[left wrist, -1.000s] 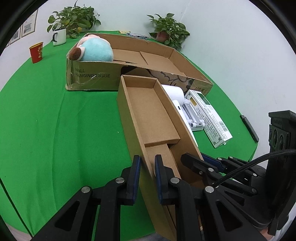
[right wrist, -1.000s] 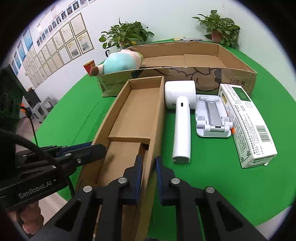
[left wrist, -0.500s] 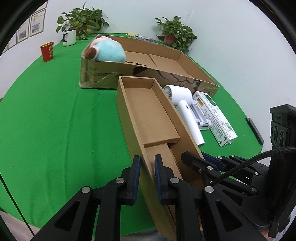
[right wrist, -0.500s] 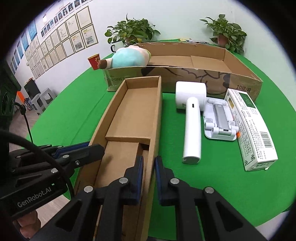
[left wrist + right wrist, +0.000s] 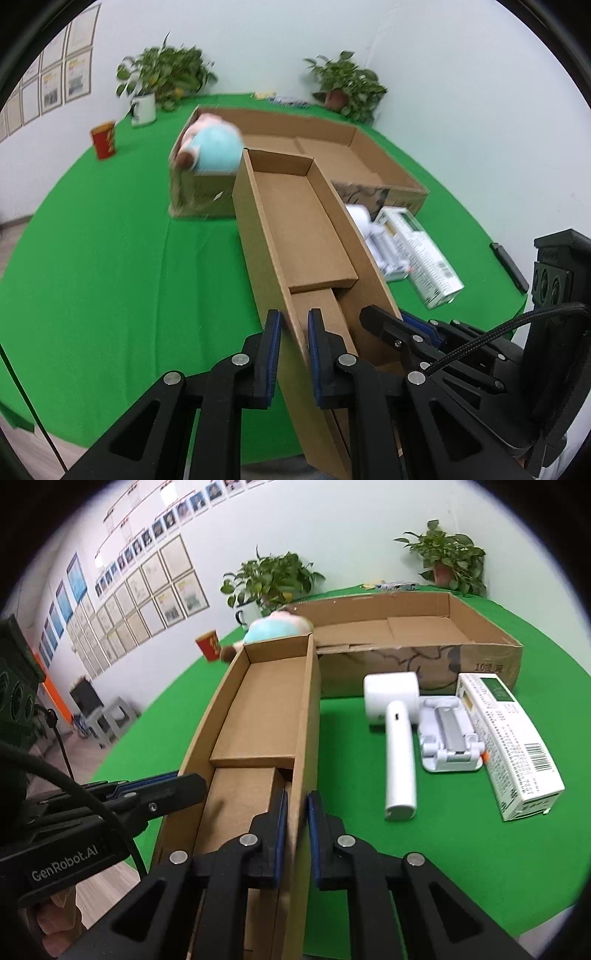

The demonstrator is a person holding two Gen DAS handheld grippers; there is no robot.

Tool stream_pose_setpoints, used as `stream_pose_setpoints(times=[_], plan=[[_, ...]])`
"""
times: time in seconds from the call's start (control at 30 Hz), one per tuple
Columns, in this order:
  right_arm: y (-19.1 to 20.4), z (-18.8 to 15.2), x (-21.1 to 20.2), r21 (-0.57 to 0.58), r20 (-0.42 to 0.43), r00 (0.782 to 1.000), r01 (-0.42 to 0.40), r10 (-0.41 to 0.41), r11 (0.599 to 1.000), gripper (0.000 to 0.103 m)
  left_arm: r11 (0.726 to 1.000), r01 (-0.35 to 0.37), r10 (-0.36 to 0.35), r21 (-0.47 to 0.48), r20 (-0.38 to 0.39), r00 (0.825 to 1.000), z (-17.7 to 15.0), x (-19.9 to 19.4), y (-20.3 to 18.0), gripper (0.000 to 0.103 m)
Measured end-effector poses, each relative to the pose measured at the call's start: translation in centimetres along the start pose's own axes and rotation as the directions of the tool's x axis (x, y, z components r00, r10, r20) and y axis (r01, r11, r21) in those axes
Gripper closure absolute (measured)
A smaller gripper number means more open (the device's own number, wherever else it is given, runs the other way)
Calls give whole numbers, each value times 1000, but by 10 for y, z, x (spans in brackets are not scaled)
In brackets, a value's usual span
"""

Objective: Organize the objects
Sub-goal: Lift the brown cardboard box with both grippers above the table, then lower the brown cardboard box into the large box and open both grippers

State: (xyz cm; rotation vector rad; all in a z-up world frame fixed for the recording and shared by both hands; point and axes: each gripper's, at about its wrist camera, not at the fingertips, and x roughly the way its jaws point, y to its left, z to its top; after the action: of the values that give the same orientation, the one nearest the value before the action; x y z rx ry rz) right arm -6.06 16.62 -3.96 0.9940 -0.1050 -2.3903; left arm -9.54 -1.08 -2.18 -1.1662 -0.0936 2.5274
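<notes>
A long narrow cardboard box, open on top and empty, is held above the green table with its far end raised. My left gripper is shut on its left wall. My right gripper is shut on its right wall. A white hair dryer, a white folding stand and a white-and-green carton lie on the table right of the box. A big flat cardboard box stands behind, with a blue plush toy at its left end.
A red paper cup and a white mug with a plant stand at the far left. Another potted plant stands at the far right. A black pen-like object lies near the right table edge.
Both grippers have lifted the narrow box and tipped its far end up; it now overlaps the big box's front wall. The camera views have risen.
</notes>
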Motion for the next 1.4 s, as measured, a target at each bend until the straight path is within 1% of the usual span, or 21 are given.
stream_pose_setpoints(times=[0.13, 0.3, 0.47, 0.6, 0.8, 0.97, 1.07, 1.17, 1.27, 1.4], plan=[[-10, 14, -12, 12, 48, 999, 21, -22, 1000, 93, 999, 25, -26, 25, 47, 999, 19, -5, -17, 92], [-22, 35, -25, 8, 118, 992, 52, -52, 999, 93, 997, 46, -51, 66, 82, 995, 43, -8, -36, 92], [-29, 55, -32, 1, 161, 985, 62, -61, 998, 92, 994, 66, -78, 87, 134, 988, 68, -13, -50, 92], [-29, 75, -34, -28, 179, 982, 63, -57, 998, 92, 993, 84, -97, 83, 162, 982, 87, -21, -49, 92], [-15, 106, -34, -82, 221, 974, 63, -44, 995, 92, 994, 70, -89, 88, 234, 968, 117, -43, -42, 92], [-3, 142, -33, -106, 264, 964, 52, -22, 993, 92, 994, 43, -68, 96, 276, 959, 154, -60, -38, 92], [1, 162, -30, -119, 283, 959, 66, -30, 991, 92, 994, 44, -73, 104, 294, 953, 181, -65, -36, 92], [0, 180, -25, -122, 287, 957, 74, -37, 990, 92, 992, 33, -69, 122, 303, 951, 205, -65, -36, 92], [-2, 194, -14, -137, 274, 960, 94, -53, 986, 92, 991, 15, -53, 131, 290, 955, 228, -55, -35, 92], [-11, 209, 6, -114, 239, 970, 64, -35, 991, 92, 993, 8, -39, 114, 272, 962, 254, -36, -29, 92]])
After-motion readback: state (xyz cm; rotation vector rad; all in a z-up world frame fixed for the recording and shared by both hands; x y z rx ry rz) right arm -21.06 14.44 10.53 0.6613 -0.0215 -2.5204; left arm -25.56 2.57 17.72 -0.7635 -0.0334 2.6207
